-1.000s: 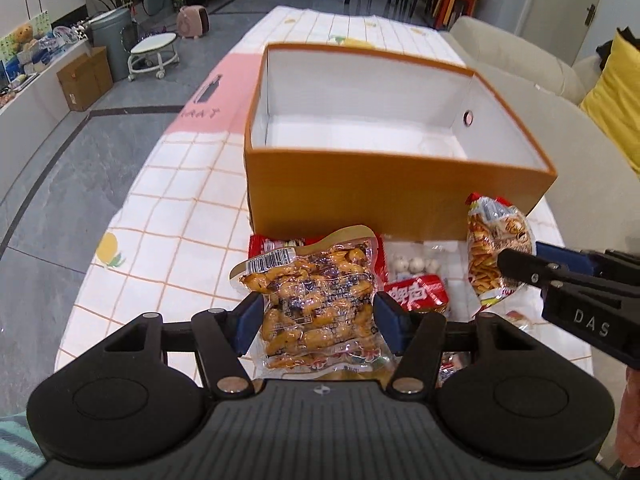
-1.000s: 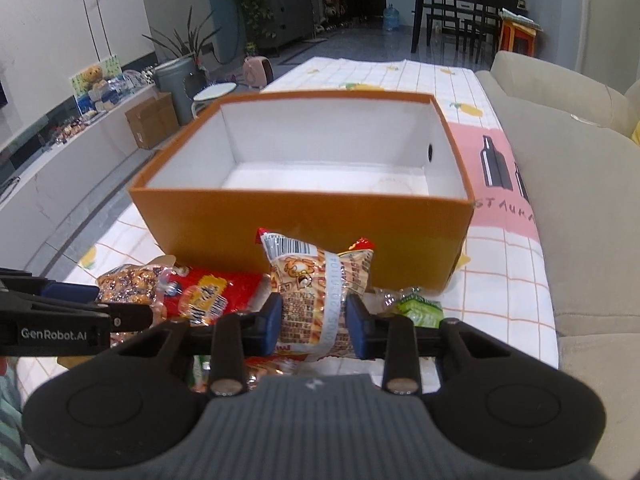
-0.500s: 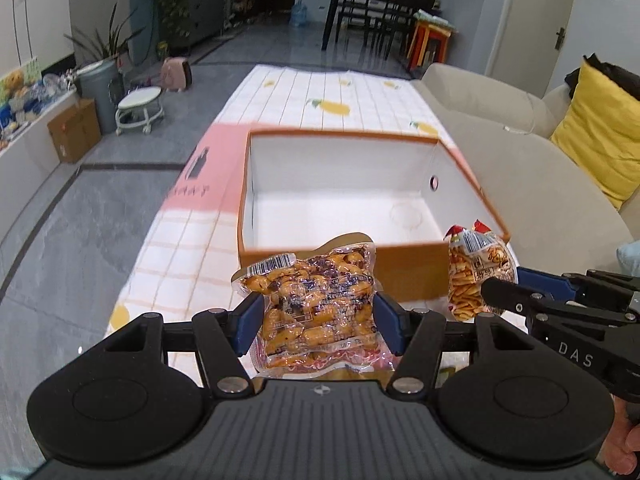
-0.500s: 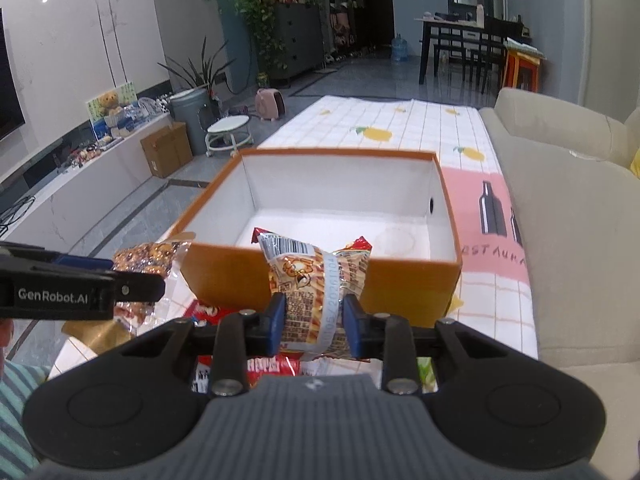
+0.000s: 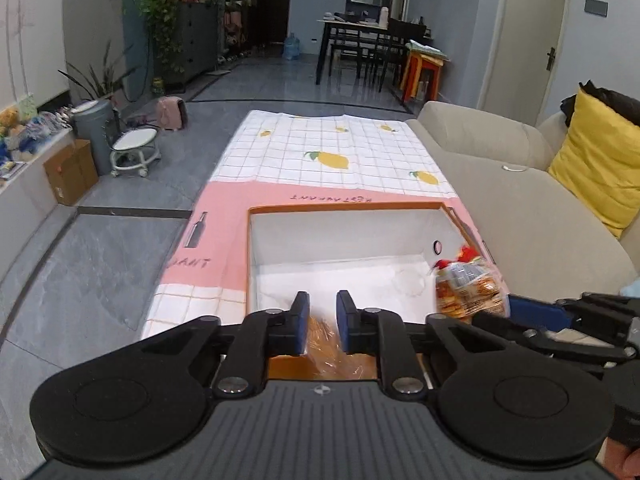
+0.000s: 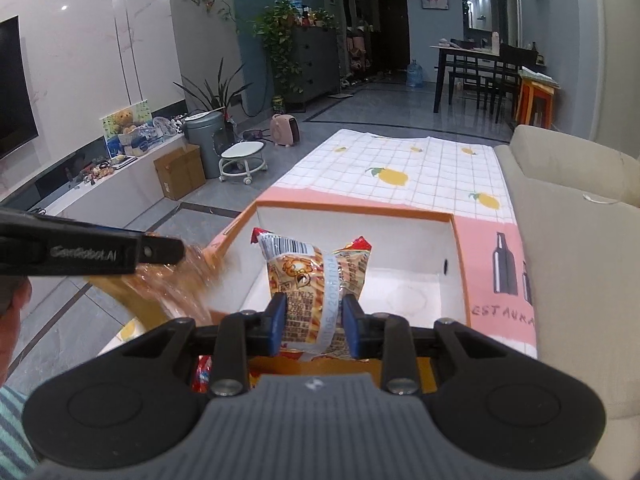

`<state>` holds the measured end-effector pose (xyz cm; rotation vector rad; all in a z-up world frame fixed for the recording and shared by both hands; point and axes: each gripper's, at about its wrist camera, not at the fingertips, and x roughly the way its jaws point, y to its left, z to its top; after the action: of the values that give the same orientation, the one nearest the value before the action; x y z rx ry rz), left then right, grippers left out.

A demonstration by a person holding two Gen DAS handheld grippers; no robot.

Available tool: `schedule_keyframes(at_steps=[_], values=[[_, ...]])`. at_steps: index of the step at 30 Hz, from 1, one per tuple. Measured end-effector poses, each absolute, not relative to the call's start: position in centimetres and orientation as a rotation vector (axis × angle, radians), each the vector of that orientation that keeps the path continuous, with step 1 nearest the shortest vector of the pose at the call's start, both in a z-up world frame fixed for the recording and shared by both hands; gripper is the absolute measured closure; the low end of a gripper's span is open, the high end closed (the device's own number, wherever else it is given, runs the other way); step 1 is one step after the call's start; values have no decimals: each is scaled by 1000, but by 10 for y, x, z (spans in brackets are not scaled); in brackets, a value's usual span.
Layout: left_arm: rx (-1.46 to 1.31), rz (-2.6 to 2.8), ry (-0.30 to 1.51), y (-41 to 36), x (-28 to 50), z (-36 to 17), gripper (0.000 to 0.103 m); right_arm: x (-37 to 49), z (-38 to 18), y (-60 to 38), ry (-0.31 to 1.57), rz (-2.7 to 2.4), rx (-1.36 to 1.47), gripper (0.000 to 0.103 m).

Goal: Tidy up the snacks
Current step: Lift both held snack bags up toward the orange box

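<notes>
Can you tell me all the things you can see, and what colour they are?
box: one, orange outside, white inside, on the tablecloth
snack packet: one, red and yellow, over the box
clear bag: one, orange-brown snacks, blurred, by the box's left wall
red packet: one, on the table under the grippers
tablecloth: one, white checks, lemons, pink band
sofa: one, beige, right
cushion: one, yellow, on the sofa
left gripper: black, blue pads, shut
right gripper: black, blue pads, holding the snack packet

Left gripper (image 5: 322, 326) fingers have snapped nearly together; its peanut packet (image 6: 176, 284) slips below them.
</notes>
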<state>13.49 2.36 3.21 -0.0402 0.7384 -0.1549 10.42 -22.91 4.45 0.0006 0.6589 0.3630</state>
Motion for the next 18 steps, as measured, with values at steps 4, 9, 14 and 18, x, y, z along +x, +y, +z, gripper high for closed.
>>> schedule_keyframes(at_steps=[4,9,14,18], values=[[-31,-164,760,25,149,29,82,125,42,-221,677,377,3,76],[-47,-186,827,34,141,19,70,140,34,-218,708,396,-4,76],[-52,-259,921,35,127,-2,43,148,26,-218,739,395,3,76],[34,-328,994,27,111,-27,31,141,23,-221,758,403,11,76]])
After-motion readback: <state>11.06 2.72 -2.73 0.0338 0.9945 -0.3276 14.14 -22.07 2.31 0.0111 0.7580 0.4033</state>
